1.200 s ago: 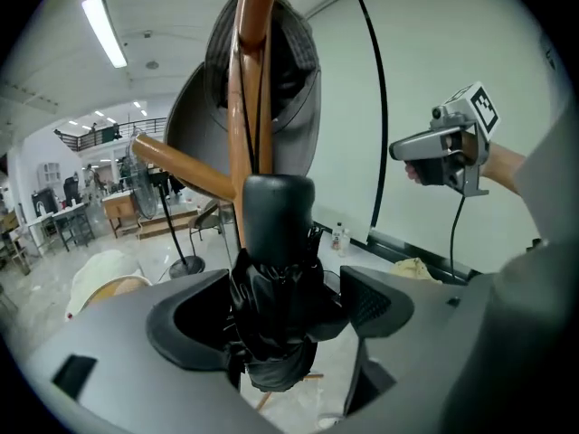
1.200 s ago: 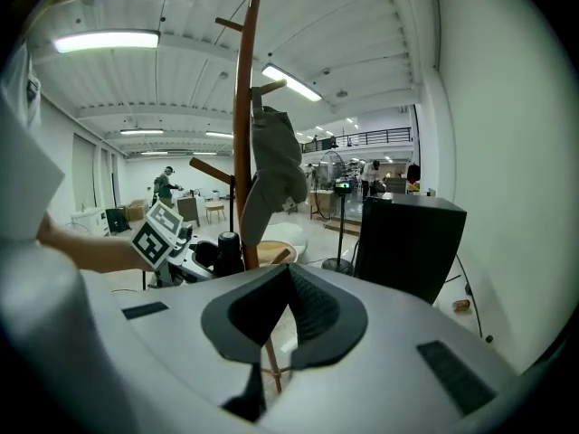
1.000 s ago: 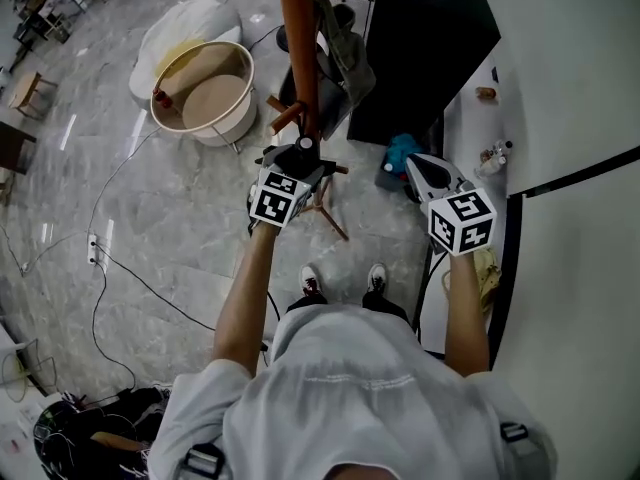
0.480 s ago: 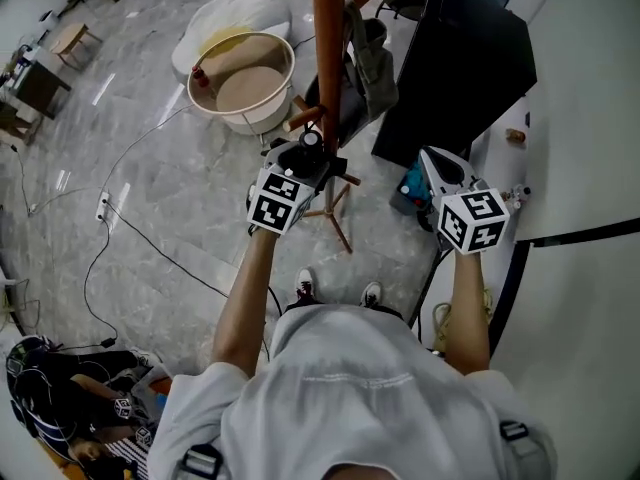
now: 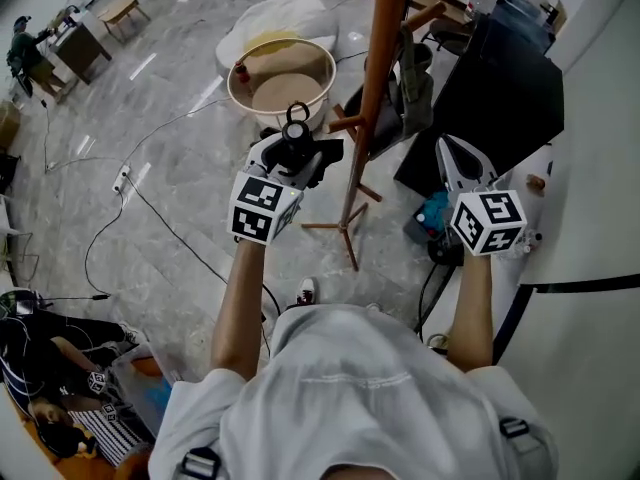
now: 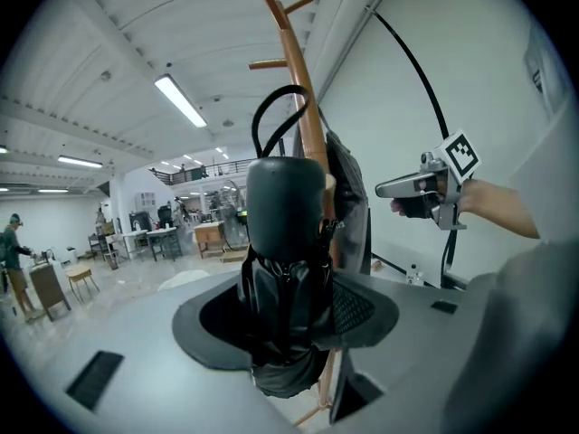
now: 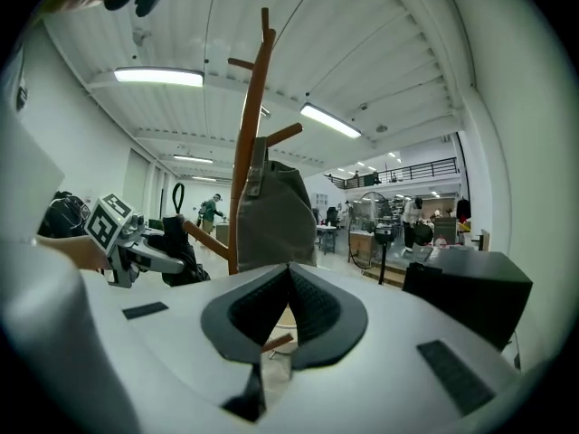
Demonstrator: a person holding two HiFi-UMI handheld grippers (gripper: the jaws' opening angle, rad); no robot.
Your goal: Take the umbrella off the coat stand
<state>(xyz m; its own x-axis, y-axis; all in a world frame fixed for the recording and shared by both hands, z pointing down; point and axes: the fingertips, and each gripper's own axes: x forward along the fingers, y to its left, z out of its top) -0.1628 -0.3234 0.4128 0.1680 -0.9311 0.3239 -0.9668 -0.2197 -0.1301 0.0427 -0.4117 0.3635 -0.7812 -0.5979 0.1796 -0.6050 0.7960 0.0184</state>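
Observation:
My left gripper (image 5: pixel 298 160) is shut on a black folded umbrella (image 5: pixel 294 146), whose strap loop (image 5: pixel 297 114) sticks up. In the left gripper view the umbrella (image 6: pixel 285 215) fills the space between the jaws, which press on its sides. It hangs just left of the brown wooden coat stand (image 5: pixel 372 98), apart from the pole and its pegs. A grey garment (image 5: pixel 412 88) hangs on the stand's far side. My right gripper (image 5: pixel 449 151) is shut and holds nothing, to the right of the stand. In the right gripper view the stand (image 7: pixel 246 152) rises ahead of the right gripper (image 7: pixel 289 307).
A round cream tub (image 5: pixel 282 78) and a white sack (image 5: pixel 280 16) lie on the floor beyond the stand. A black cabinet (image 5: pixel 505 98) stands at the right by the white wall. Cables (image 5: pixel 150 213) cross the floor at left. A person (image 5: pixel 45 368) sits at bottom left.
Both grippers have risen. The left one has closed on the umbrella and carried it up and left, away from the stand's peg. The right one stays shut and empty.

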